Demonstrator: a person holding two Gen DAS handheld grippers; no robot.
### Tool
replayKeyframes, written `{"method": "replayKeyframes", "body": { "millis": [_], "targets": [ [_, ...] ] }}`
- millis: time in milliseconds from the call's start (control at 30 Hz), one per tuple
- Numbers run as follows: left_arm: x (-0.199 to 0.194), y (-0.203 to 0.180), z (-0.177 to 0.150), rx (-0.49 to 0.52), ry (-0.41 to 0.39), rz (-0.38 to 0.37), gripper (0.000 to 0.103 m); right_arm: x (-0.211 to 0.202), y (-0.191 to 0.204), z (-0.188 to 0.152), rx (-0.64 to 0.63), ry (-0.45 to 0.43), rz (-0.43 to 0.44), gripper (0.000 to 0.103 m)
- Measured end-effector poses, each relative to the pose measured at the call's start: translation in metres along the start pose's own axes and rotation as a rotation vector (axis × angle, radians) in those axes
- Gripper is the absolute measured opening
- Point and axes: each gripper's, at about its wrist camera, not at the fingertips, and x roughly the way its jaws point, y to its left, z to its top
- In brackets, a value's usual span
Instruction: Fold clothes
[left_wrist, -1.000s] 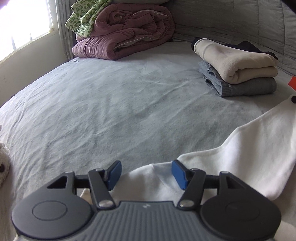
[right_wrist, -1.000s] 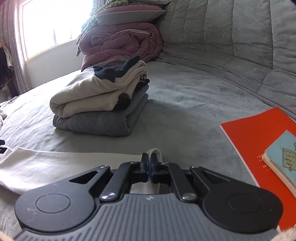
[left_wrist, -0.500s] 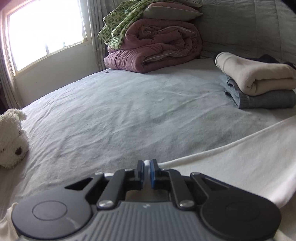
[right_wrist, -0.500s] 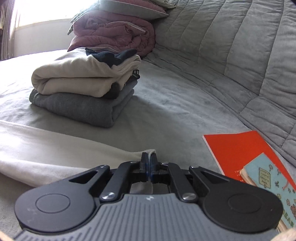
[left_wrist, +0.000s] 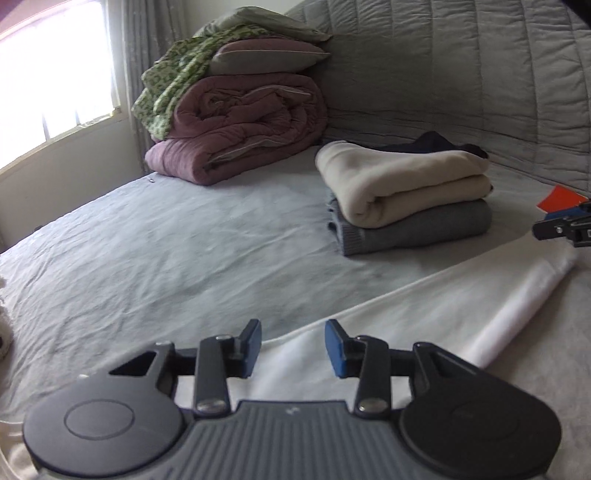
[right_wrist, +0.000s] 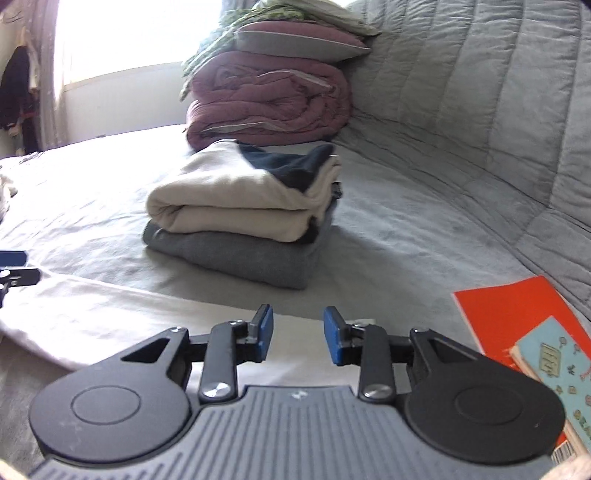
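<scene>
Grey bedding covered the wide bed (left_wrist: 155, 258), with a quilted grey headboard (right_wrist: 480, 110) behind and a bright window (left_wrist: 55, 74) off to one side. Both tools had just let go. The left tool (left_wrist: 291, 345) had its blue pads apart, the white garment (left_wrist: 424, 317) lying under and between them but not pinched. The right tool (right_wrist: 297, 339) stood the same way, pads apart over the other end of the same garment (right_wrist: 110, 317), nothing clamped. Each set of jaws had just been opening, and the cloth lay loose on the bed as a long folded strip stretching from one tool to the other.

That looked to me like one fold laid down and released; the strip was still long, so I judged at least one more fold was needed before it could join the pile.

Half a second before, both tools were closed tight on the cloth's edge; now they were free of it. A second before, the left tool was open over a rumpled, wider spread of white cloth, which had since become a neat band.

Beyond it sat the folded pile (left_wrist: 406, 192), cream on grey, with maroon quilts (left_wrist: 240, 129) at the back corner and an orange book (right_wrist: 509, 314) to the right.
</scene>
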Motion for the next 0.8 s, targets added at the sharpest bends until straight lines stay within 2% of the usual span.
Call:
{"method": "replayKeyframes", "body": {
  "millis": [67, 133, 167, 200, 233, 267, 367, 500, 633, 800],
  "targets": [
    [0.005, -0.015, -0.005, 0.025, 0.033, -0.037, 0.039, 0.006, 0.005, -0.006, -0.018, 0.037, 0.012, 0.034],
    [0.006, -0.021, -0.015, 0.060, 0.041, -0.036, 0.040, 0.010, 0.000, -0.015, -0.020, 0.065, 0.003, 0.034],
    [0.005, -0.019, -0.021, 0.068, 0.029, -0.039, 0.044, 0.010, -0.006, -0.021, -0.020, 0.069, -0.006, 0.032],
    [0.006, -0.009, -0.022, 0.015, 0.037, -0.038, 0.049, 0.010, -0.012, -0.026, -0.019, 0.072, -0.016, 0.033],
    [0.007, 0.003, -0.022, -0.050, 0.051, -0.036, 0.062, 0.009, -0.019, -0.028, -0.004, 0.078, -0.033, 0.033],
    [0.009, 0.015, -0.022, -0.114, 0.064, -0.034, 0.063, 0.007, -0.025, -0.027, 0.026, 0.088, -0.038, 0.033],
    [-0.003, 0.029, -0.021, -0.211, 0.063, -0.011, 0.059, -0.004, -0.032, -0.022, 0.075, 0.111, -0.060, 0.032],
    [-0.033, 0.034, -0.027, -0.230, 0.024, 0.014, 0.060, -0.020, -0.026, -0.016, 0.055, 0.095, -0.049, 0.039],
    [-0.062, 0.050, -0.043, -0.247, 0.021, 0.073, 0.061, -0.035, -0.015, -0.006, 0.057, 0.090, -0.009, 0.040],
    [-0.101, 0.091, -0.067, -0.290, 0.037, 0.180, 0.062, -0.054, 0.014, 0.008, 0.015, 0.077, 0.074, 0.040]
  ]
}}
